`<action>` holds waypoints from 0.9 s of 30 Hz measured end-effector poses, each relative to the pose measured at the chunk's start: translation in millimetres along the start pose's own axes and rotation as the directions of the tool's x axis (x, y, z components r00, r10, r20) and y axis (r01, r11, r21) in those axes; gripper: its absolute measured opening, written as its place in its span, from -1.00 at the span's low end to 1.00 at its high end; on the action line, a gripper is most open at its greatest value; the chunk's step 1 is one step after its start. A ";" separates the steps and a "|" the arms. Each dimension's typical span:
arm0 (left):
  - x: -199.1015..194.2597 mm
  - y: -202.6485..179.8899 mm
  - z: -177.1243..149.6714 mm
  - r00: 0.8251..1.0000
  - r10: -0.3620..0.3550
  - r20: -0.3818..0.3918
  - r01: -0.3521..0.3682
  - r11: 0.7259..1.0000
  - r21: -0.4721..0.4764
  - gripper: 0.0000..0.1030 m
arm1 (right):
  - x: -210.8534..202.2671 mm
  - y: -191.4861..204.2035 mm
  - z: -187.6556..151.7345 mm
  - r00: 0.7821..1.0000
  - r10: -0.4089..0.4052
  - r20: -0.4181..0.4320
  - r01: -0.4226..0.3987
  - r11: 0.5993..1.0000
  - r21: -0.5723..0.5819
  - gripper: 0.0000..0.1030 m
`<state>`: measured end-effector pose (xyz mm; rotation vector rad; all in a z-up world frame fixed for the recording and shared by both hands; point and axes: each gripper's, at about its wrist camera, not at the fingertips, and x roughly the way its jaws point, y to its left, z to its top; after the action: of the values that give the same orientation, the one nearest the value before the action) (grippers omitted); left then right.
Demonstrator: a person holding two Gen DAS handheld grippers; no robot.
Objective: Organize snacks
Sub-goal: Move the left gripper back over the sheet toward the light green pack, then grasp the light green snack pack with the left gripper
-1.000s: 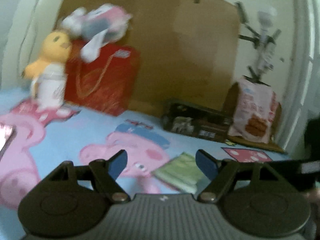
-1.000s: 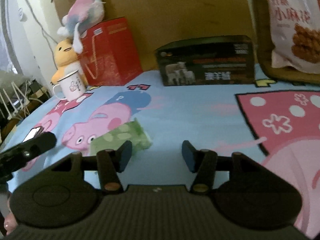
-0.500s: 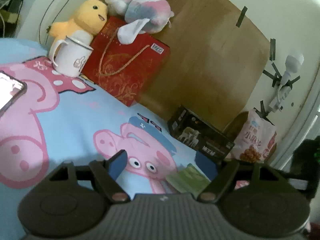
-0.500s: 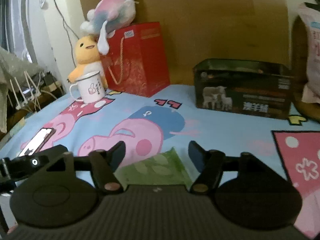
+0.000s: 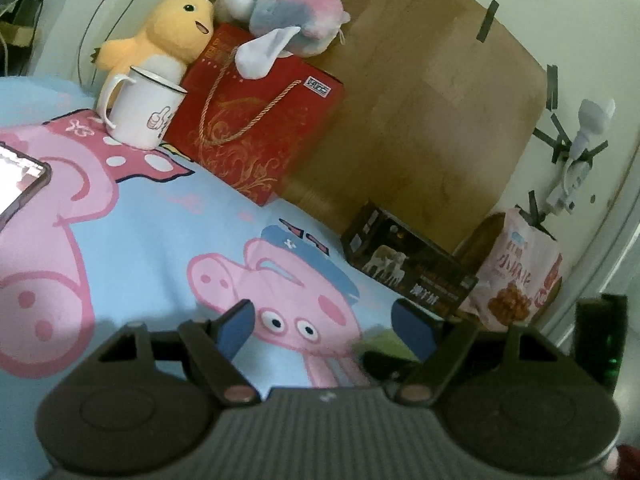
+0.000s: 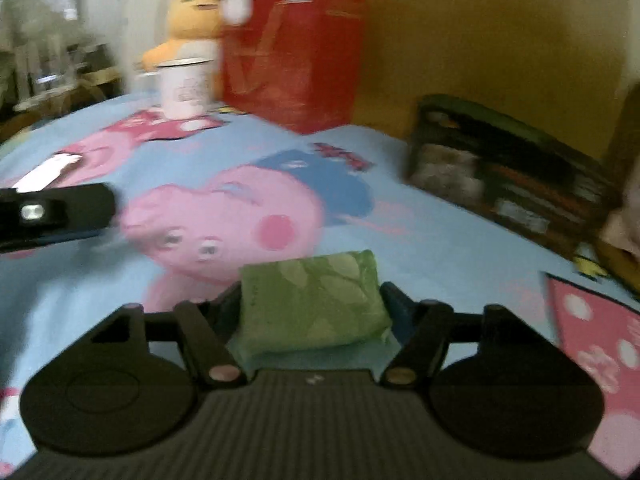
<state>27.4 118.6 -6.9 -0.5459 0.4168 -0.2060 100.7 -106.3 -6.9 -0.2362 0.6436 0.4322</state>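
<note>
A green leaf-patterned packet (image 6: 312, 300) lies flat on the cartoon-pig bedsheet (image 6: 420, 232). My right gripper (image 6: 312, 298) straddles it with jaws wide, and the packet fills the gap between the fingertips. I cannot see whether the pads press on it. My left gripper (image 5: 324, 320) hovers open over the sheet (image 5: 152, 248) with nothing between its fingers. A sliver of the green packet (image 5: 380, 344) shows by its right finger. A black box with a sheep picture (image 5: 408, 268) and a pink snack bag (image 5: 520, 272) stand at the back right.
A red gift bag (image 5: 256, 120), a white mug (image 5: 140, 112) and two plush toys (image 5: 168, 28) stand at the back left. A phone (image 5: 20, 184) lies at the left edge. A cardboard sheet (image 5: 420, 100) leans on the wall behind. The left gripper (image 6: 56, 212) shows left in the right wrist view.
My right gripper has moved left onto the green packet, which now sits between its wider-spread fingers. The left wrist view has rolled; the packet has slid toward its right finger.
</note>
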 end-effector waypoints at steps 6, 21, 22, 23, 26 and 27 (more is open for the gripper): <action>2.6 -6.5 -0.9 1.000 0.014 -0.012 -0.014 0.999 0.049 0.53 | -23.9 -44.5 -26.9 0.994 -0.109 -0.008 0.108 0.978 0.179 0.42; 13.2 -16.6 0.0 0.993 0.013 -0.116 0.000 0.994 0.110 0.56 | -136.7 -56.1 -82.0 0.975 -0.096 0.201 0.020 0.937 0.350 0.87; 11.2 -18.6 -0.7 0.993 0.011 -0.117 0.002 0.994 0.111 0.55 | -142.2 -64.7 -83.3 0.973 -0.097 0.209 0.010 0.924 0.383 0.86; 8.2 -22.0 -1.2 0.993 -0.003 -0.122 0.016 0.994 0.107 0.54 | -146.0 -73.3 -85.3 0.973 -0.091 0.214 -0.007 0.909 0.416 0.84; 3.7 -42.0 -4.6 0.981 -0.090 -0.174 0.109 0.988 0.106 0.49 | -145.4 -86.4 -92.9 0.979 -0.065 0.194 -0.033 0.887 0.460 0.41; 6.0 -52.2 -7.3 0.970 -0.117 -0.213 0.145 0.982 0.118 0.43 | -141.9 -86.6 -94.7 0.982 -0.049 0.181 -0.041 0.887 0.461 0.33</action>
<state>25.4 69.8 13.7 -0.4226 0.5637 -0.4171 -11.0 -260.1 14.9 0.2585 0.5412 0.2801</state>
